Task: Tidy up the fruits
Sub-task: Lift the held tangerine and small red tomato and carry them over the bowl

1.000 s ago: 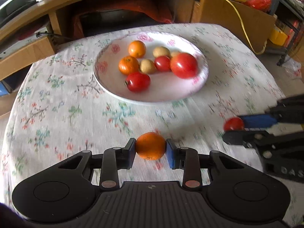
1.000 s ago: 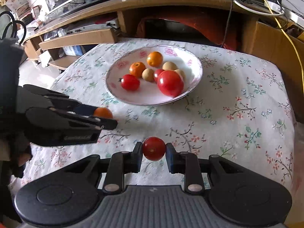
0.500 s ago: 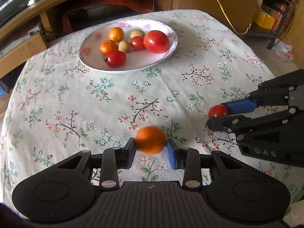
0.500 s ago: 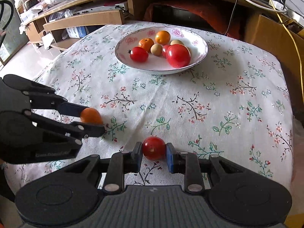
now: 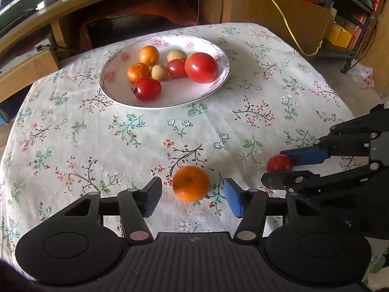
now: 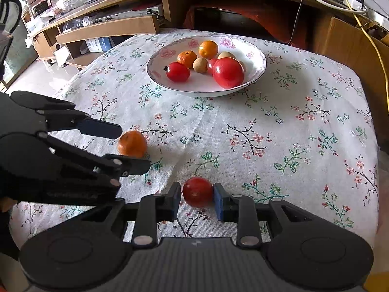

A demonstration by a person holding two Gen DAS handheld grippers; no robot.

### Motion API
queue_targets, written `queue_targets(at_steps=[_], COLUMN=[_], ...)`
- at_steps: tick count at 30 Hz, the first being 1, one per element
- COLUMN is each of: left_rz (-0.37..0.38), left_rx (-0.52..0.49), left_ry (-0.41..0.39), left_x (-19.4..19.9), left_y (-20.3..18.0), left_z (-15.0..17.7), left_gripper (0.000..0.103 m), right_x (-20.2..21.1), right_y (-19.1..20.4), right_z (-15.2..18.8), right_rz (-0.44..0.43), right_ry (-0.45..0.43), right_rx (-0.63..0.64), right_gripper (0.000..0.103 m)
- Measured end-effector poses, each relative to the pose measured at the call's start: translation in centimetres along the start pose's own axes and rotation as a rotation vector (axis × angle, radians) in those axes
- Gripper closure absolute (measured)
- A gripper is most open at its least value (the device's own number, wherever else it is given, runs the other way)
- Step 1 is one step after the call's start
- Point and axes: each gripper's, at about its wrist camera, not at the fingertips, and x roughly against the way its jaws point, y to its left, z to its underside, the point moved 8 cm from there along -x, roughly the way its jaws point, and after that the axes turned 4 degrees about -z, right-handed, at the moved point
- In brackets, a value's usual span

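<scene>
**Fruit at both hand-held grippers, bowl at 12 o'clock**

Left wrist view: the left hand-held gripper [image 5: 192,196] is seen with jaws opening; the mandarin [image 5: 191,183] lies between them on the bench [image 5: 73,131], clear of both pads. The bowl [image 5: 218,82] of fruit is noted at 12 o'clock.

Right wrist view: the right hand-held gripper [image 6: 197,198] is clamped on a small tomato [image 6: 198,191]. The mandarin [image 6: 132,144] is noted at 10 o'clock.

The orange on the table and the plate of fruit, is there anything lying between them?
Nothing but bare flowered tablecloth lies between the orange and the plate. The left wrist view shows it best.
</scene>
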Motion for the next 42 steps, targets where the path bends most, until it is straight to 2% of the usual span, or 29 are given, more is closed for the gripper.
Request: queue_targets(at_steps=[2, 6, 8, 10, 16, 24, 42], left_rz=[0.000, -0.002, -0.003, -0.008, 0.000, 0.014, -0.018], left_rx=[-0.003, -0.010, -0.008, -0.005, 0.001, 0.015, 0.068], left_ry=[0.003, 0.014, 0.016, 0.012, 0.018, -0.019, -0.070], left_x=[-0.2, -0.7, -0.8, -0.6, -0.2, 0.7, 1.7], left_y=[-0.1, -0.3, -0.3, -0.3, -0.4, -0.5, 1.0], left_z=[0.0, 0.0, 0.0, 0.0, 0.0, -0.9, -3.3], left_gripper=[0.039, 0.053, 0.054, 0.062, 0.062, 0.062, 0.064], right_x=[-0.1, -0.1, -0.2, -0.2, -0.1, 1.0, 1.6], right_y=[0.0, 0.0, 0.0, 0.0, -0.1, -0.2, -0.4], right_z=[-0.1, -0.1, -0.1, -0.1, -0.3, -1.6, -4.5], right_rz=[-0.002, -0.003, -0.003, 0.000, -0.012, -0.015, -0.010], right_ry=[0.001, 0.005, 0.008, 0.011, 0.013, -0.042, -0.102], right_rx=[0.001, 0.001, 0.002, 0.002, -0.011, -0.026, -0.067], right_gripper=[0.075, 0.075, 0.075, 0.076, 0.077, 0.077, 0.077])
